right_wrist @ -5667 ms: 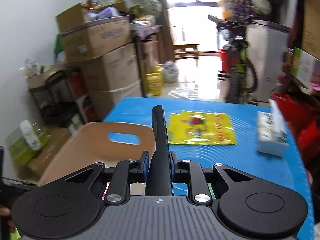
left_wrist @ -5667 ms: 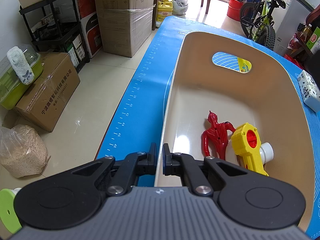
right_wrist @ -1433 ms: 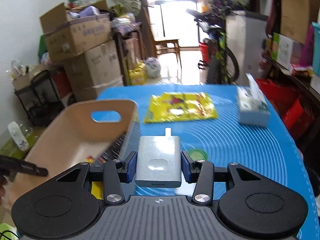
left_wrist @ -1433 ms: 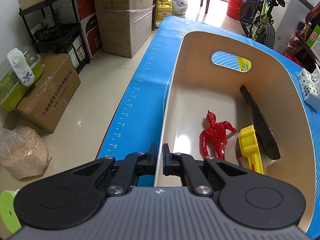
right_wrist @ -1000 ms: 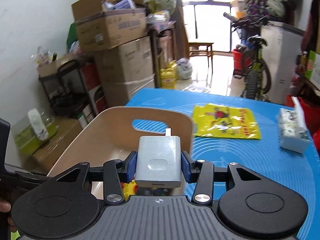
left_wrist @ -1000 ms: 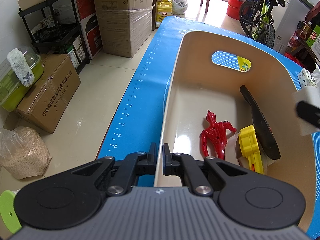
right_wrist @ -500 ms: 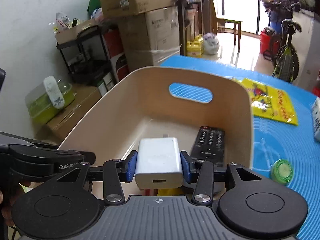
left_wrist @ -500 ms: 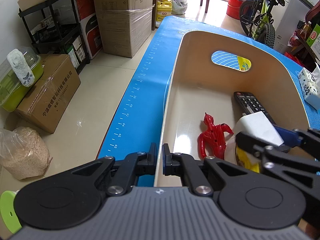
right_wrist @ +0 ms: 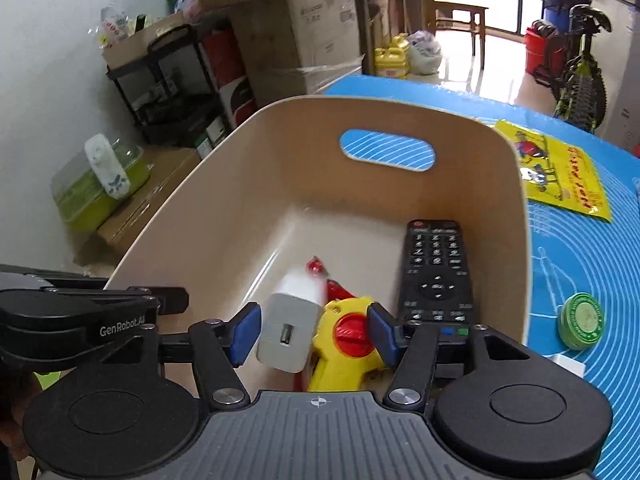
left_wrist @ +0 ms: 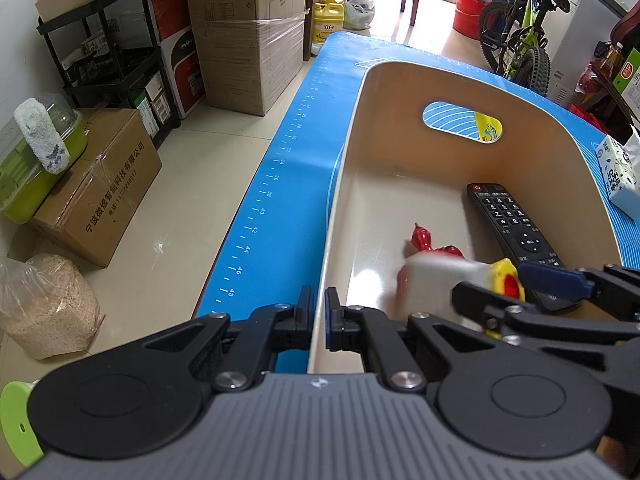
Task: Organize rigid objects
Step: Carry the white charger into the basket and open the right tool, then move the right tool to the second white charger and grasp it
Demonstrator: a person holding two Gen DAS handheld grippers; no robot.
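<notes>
A beige bin (left_wrist: 352,128) (right_wrist: 184,200) stands on the blue mat. My left gripper (left_wrist: 316,314) is shut on its near left rim. Inside lie a black remote (left_wrist: 512,224) (right_wrist: 436,268), a red figure (left_wrist: 422,238) (right_wrist: 334,286) and a yellow toy (left_wrist: 508,276) (right_wrist: 344,344). Over the bin's near end my right gripper (right_wrist: 312,332) (left_wrist: 516,288) is opening. A white charger (right_wrist: 290,328) (left_wrist: 432,280), blurred and tilted, is loose between its blue pads (right_wrist: 244,332), which do not press on it.
On the blue mat (right_wrist: 560,264) right of the bin lie a yellow packet (right_wrist: 560,172) and a round green tin (right_wrist: 582,320). A tissue pack (left_wrist: 618,176) sits farther right. Cardboard boxes (left_wrist: 96,184) and a shelf stand on the floor to the left.
The right gripper's jaws have spread and the white charger has slipped free, tilting down toward the toys. The left gripper has kept still on the bin's rim.
</notes>
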